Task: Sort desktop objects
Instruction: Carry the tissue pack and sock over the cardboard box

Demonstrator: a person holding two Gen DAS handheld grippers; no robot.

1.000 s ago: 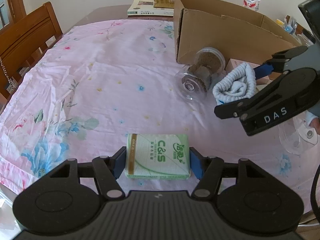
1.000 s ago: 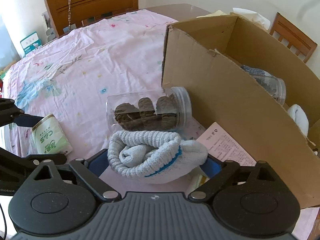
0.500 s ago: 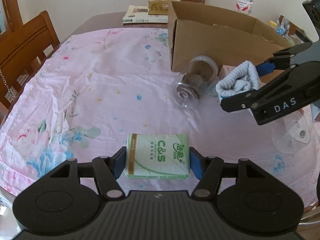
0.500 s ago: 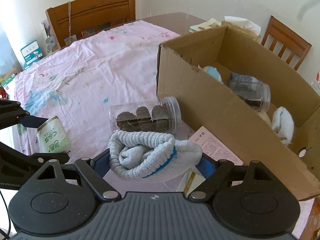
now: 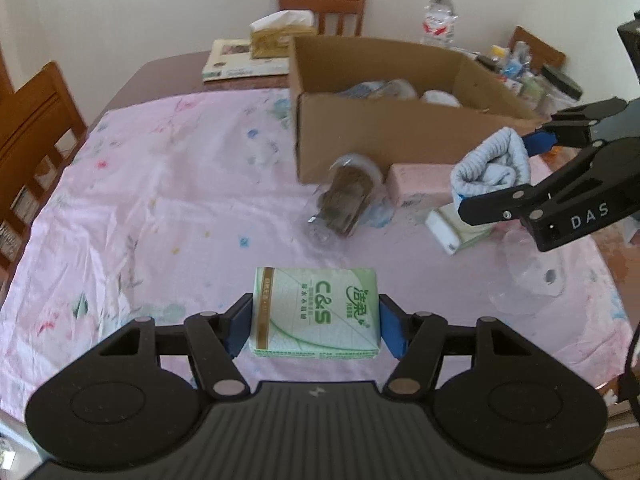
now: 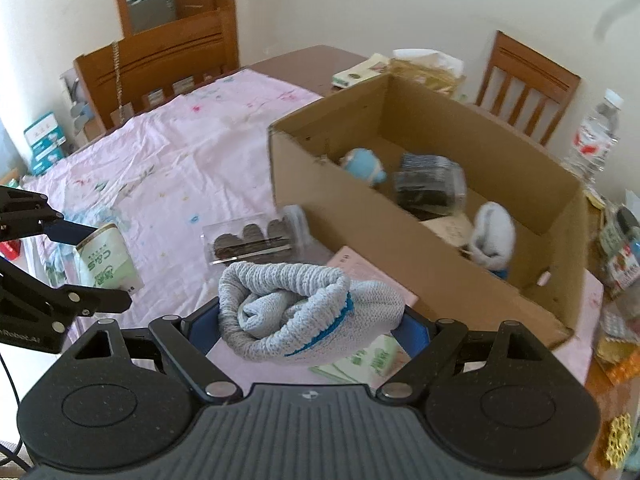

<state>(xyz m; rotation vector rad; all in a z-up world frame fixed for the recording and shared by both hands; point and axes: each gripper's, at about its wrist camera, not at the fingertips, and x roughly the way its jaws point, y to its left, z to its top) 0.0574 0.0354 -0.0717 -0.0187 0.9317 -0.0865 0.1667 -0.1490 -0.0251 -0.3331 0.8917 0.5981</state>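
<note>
My left gripper [image 5: 314,326] is shut on a green tissue pack [image 5: 316,312], held in the air over the pink floral tablecloth [image 5: 160,208]. My right gripper [image 6: 306,322] is shut on a rolled grey-blue sock [image 6: 296,312], lifted in front of the open cardboard box [image 6: 400,240]. From the left wrist view the sock [image 5: 490,166] and right gripper [image 5: 520,168] hang at the right, near the box [image 5: 380,136]. Inside the box lie a dark-filled jar [image 6: 430,184], a white sock roll [image 6: 492,236] and a pale blue item [image 6: 362,166]. A clear jar [image 5: 344,204] lies on its side before the box.
A pink packet [image 5: 420,178] and a green-white packet [image 5: 452,228] lie by the box's front. A clear plastic lid [image 5: 528,280] is at the right. Wooden chairs [image 5: 32,128] ring the table; a water bottle [image 5: 438,20], tissue box [image 5: 280,38] and book [image 5: 240,60] stand at the back.
Both grippers have risen with their loads. The box's inside has come into view, and the right gripper with the sock has moved up toward the box's front wall.
</note>
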